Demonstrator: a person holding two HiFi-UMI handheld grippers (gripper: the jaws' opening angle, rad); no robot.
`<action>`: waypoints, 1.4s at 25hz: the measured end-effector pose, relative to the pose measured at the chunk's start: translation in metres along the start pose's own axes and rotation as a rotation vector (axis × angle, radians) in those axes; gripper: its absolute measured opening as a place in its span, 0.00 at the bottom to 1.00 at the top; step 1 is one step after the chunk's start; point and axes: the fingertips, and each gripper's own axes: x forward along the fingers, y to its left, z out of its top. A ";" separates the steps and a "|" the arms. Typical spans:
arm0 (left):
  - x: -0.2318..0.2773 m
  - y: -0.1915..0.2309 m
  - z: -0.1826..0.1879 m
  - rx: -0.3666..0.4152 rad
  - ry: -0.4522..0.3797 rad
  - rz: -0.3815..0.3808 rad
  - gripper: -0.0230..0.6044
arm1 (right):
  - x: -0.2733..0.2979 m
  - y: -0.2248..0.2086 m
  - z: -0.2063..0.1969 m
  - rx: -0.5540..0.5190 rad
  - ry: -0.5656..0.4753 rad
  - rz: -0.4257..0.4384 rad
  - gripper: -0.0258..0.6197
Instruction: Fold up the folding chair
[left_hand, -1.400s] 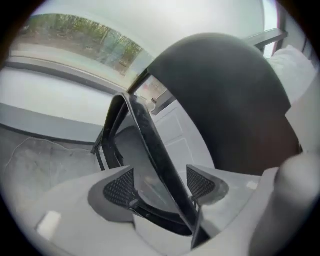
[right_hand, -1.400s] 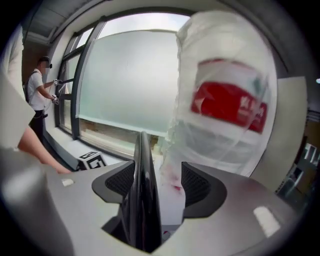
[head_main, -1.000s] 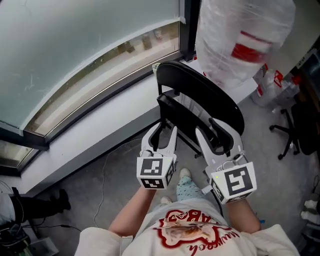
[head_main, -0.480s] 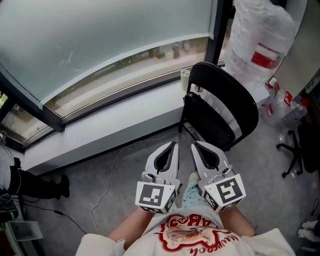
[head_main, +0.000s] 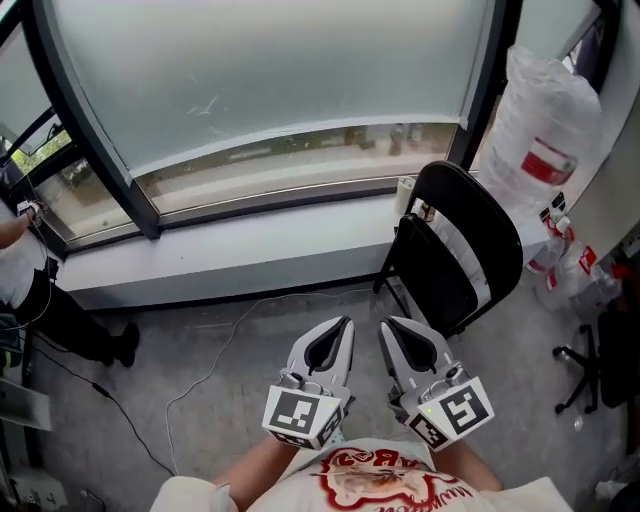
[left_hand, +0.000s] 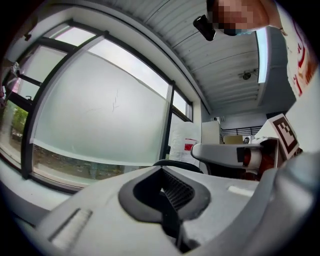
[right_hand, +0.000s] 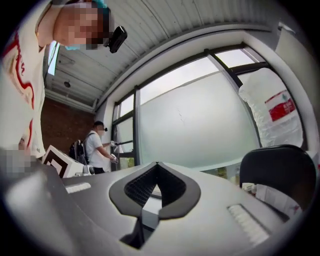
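We are holding the left gripper (head_main: 343, 325) and the right gripper (head_main: 386, 326) side by side above the floor (head_main: 180, 360). The folding chair (head_main: 455, 250) is standing ahead of them on the right, apart from both, against the low wall (head_main: 250, 255) under the window (head_main: 280, 90). A wrapped bundle (head_main: 550, 130) is standing behind the chair, and a person (head_main: 40, 290) is standing far left.

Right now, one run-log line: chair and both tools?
folding chair: folded, upright by window ledge | left tool: shut, empty | right tool: shut, empty | both short of chair | fold looks done
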 end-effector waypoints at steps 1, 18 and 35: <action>-0.009 -0.007 0.003 -0.007 -0.011 0.001 0.04 | -0.007 0.009 0.004 0.018 -0.018 0.036 0.08; -0.122 -0.242 -0.050 -0.075 -0.068 0.211 0.04 | -0.266 0.047 -0.020 -0.073 0.149 0.233 0.08; -0.246 -0.300 -0.046 -0.027 -0.008 0.221 0.04 | -0.342 0.154 -0.029 -0.138 0.160 0.310 0.08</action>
